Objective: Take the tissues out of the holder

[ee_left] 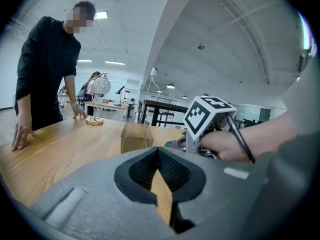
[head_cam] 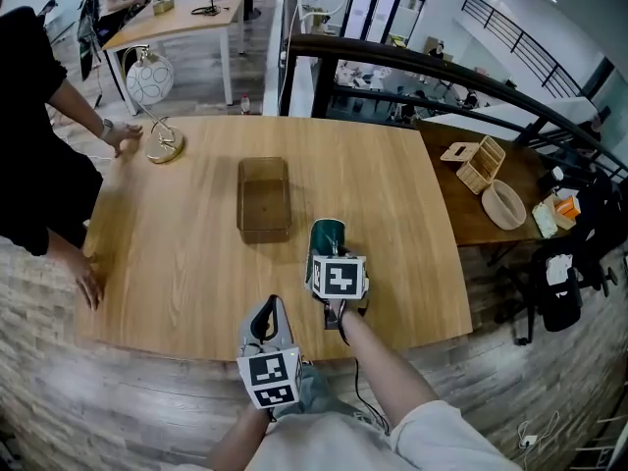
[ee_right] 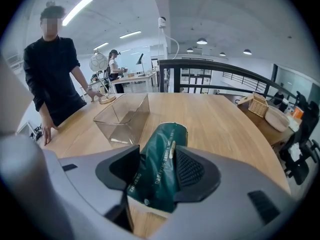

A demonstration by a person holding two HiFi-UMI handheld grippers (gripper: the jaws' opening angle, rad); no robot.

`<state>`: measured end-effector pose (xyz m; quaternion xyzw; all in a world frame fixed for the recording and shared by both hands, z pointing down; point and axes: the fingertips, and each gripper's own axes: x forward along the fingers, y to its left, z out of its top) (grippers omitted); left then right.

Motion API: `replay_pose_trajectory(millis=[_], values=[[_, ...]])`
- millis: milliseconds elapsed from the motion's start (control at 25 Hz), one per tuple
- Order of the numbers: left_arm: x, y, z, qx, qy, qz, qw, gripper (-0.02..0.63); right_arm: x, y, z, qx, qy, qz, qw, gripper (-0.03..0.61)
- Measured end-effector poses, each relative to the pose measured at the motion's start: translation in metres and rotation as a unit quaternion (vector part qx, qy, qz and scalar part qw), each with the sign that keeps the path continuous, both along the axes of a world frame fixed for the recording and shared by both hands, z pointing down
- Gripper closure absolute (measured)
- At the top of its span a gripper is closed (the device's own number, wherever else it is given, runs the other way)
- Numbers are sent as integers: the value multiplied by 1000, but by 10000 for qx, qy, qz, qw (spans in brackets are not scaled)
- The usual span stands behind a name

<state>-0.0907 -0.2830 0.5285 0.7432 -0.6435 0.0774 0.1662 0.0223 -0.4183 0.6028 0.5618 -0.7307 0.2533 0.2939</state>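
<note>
Right claw (ee_right: 157, 166) clamps the green tissue pack (head_cam: 328, 235) near the bench's (head_cam: 177, 263) near edge, apart from the clear holder (head_cam: 264, 198) mid-bench. Left claw (ee_left: 159, 156) has its tips together on nothing.

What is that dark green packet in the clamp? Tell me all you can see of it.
The tissue pack is a soft packet in dark green, crinkled, plastic-looking wrap with pale lettering along it. The jaws of the right gripper pinch its sides; its far end sticks out beyond them. It is outside the clear holder, to its right, over the wooden table; whether it rests on the table is unclear.
</note>
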Motion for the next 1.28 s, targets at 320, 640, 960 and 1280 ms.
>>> replay_pose_trajectory(millis=[320, 640, 960, 1280], values=[[10, -2, 2, 6, -26, 9, 10000, 621, 3, 17, 15, -104, 119, -147, 9998, 347], [19, 0, 2, -32, -81, 33, 10000, 621, 5, 21, 19, -57, -10, -159, 9999, 347], [18, 1, -2, -32, -165, -22, 9999, 621, 2, 20, 18, 124, -207, -271, 9993, 343], [18, -1, -6, -16, -270, -27, 9996, 621, -4, 22, 18, 288, -573, -515, 9966, 251]])
